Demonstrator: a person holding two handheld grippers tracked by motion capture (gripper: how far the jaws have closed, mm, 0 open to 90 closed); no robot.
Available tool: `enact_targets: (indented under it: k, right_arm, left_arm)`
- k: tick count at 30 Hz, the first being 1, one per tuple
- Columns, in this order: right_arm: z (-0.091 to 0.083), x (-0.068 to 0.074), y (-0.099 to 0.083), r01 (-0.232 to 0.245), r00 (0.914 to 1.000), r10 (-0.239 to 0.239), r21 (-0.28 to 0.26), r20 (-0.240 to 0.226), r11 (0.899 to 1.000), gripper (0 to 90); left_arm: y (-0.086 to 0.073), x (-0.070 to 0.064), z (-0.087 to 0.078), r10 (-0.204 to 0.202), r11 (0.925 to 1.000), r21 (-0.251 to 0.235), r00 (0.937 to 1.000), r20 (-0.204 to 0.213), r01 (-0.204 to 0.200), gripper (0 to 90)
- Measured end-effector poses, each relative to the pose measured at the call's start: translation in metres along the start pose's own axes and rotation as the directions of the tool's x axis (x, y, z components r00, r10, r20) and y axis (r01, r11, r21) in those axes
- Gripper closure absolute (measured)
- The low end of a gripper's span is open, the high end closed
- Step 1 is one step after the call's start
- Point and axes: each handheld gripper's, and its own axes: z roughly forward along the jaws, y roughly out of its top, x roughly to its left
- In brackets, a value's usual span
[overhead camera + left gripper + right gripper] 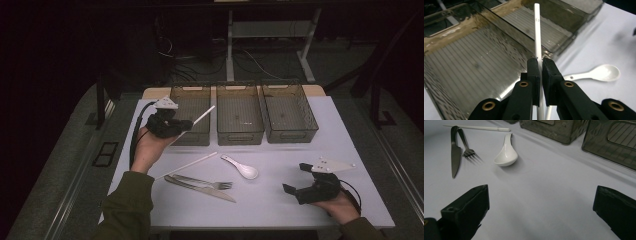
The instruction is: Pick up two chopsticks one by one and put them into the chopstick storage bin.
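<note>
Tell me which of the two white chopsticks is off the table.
The chopstick clamped in the left gripper, held above the leftmost bin; the other chopstick lies flat beside the fork.

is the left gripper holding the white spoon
No, the left gripper has its fingers shut on a white chopstick above the left bin, while the white spoon lies on the table.

Olive-green sleeves; each black hand-held gripper carries brass-ringed screws and a cable.
</note>
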Motion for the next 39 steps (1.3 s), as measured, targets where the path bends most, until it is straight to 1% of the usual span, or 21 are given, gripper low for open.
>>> enact_targets:
  k: [6, 8, 13, 16, 18, 20, 21, 23, 27, 28, 31, 33, 36, 38, 39]
  right_arm:
    - [0.000, 0.000, 0.000, -0.002, 1.0000, 0.002, -0.001, 0.001, 1.000, 0.7]
    - [-0.001, 0.000, 0.000, -0.002, 1.0000, 0.002, -0.003, 0.000, 1.000, 0.7]
    - [-0.001, 0.000, 0.000, -0.002, 1.0000, 0.002, -0.006, -0.002, 1.000, 0.7]
    - [-0.002, 0.000, 0.000, -0.003, 1.0000, 0.003, -0.009, -0.006, 1.000, 0.7]
    - [-0.002, 0.000, 0.000, -0.002, 1.0000, 0.002, -0.010, -0.006, 1.000, 0.7]
    - [-0.002, 0.000, 0.000, -0.003, 1.0000, 0.003, -0.010, -0.007, 1.000, 0.7]
    - [-0.002, 0.000, 0.000, -0.002, 1.0000, 0.002, -0.011, -0.007, 1.000, 0.7]
    - [-0.002, 0.000, 0.000, -0.002, 1.0000, 0.002, -0.013, -0.008, 1.000, 0.7]
    - [-0.002, 0.000, 0.000, -0.005, 0.9999, 0.005, -0.015, -0.009, 1.000, 0.7]
    - [-0.002, -0.001, 0.000, -0.006, 0.9999, 0.006, -0.015, -0.010, 1.000, 0.7]
    - [-0.003, -0.001, 0.000, -0.011, 0.9999, 0.011, -0.015, -0.011, 1.000, 0.7]
    - [-0.003, -0.001, 0.000, -0.013, 0.9998, 0.013, -0.015, -0.012, 1.000, 0.7]
    - [-0.004, -0.002, 0.000, -0.013, 0.9998, 0.012, -0.019, -0.014, 1.000, 0.7]
    - [-0.004, -0.002, 0.000, -0.015, 0.9998, 0.015, -0.021, -0.015, 1.000, 0.7]
    - [-0.004, -0.002, 0.000, -0.016, 0.9998, 0.016, -0.022, -0.015, 1.000, 0.7]
  left_arm:
    - [0.013, 0.013, 0.009, -0.020, 0.9998, 0.007, 0.9995, -0.023, 0.020, 84.4]
    - [0.017, 0.016, 0.011, -0.027, 0.9996, 0.002, 0.9993, -0.025, 0.027, 84.4]
    - [0.028, 0.028, 0.015, -0.036, 0.9993, -0.007, 0.9984, -0.045, 0.036, 84.4]
    - [0.033, 0.035, 0.018, -0.039, 0.9990, -0.026, 0.9981, -0.048, 0.037, 84.4]
    - [0.036, 0.039, 0.020, -0.044, 0.9988, -0.023, 0.9974, -0.057, 0.043, 84.4]
    - [0.038, 0.042, 0.024, -0.046, 0.9986, -0.026, 0.9968, -0.065, 0.045, 84.4]
    - [0.039, 0.044, 0.027, -0.049, 0.9986, -0.024, 0.9958, -0.078, 0.047, 84.4]
    - [0.041, 0.049, 0.030, -0.040, 0.9991, -0.015, 0.9955, -0.087, 0.039, 84.4]
    - [0.044, 0.058, 0.038, -0.055, 0.9984, -0.016, 0.9923, -0.111, 0.054, 84.4]
    - [0.045, 0.060, 0.040, -0.056, 0.9983, -0.021, 0.9925, -0.109, 0.054, 84.4]
    - [0.048, 0.067, 0.046, -0.064, 0.9978, -0.026, 0.9903, -0.123, 0.061, 84.4]
    - [0.050, 0.070, 0.051, -0.068, 0.9975, -0.030, 0.9902, -0.123, 0.064, 84.4]
    - [0.052, 0.075, 0.059, -0.075, 0.9970, -0.026, 0.9888, -0.129, 0.072, 84.4]
    - [0.053, 0.079, 0.064, -0.079, 0.9969, -0.015, 0.9870, -0.140, 0.078, 84.4]
    - [0.053, 0.081, 0.065, -0.078, 0.9970, -0.009, 0.9873, -0.139, 0.077, 84.4]
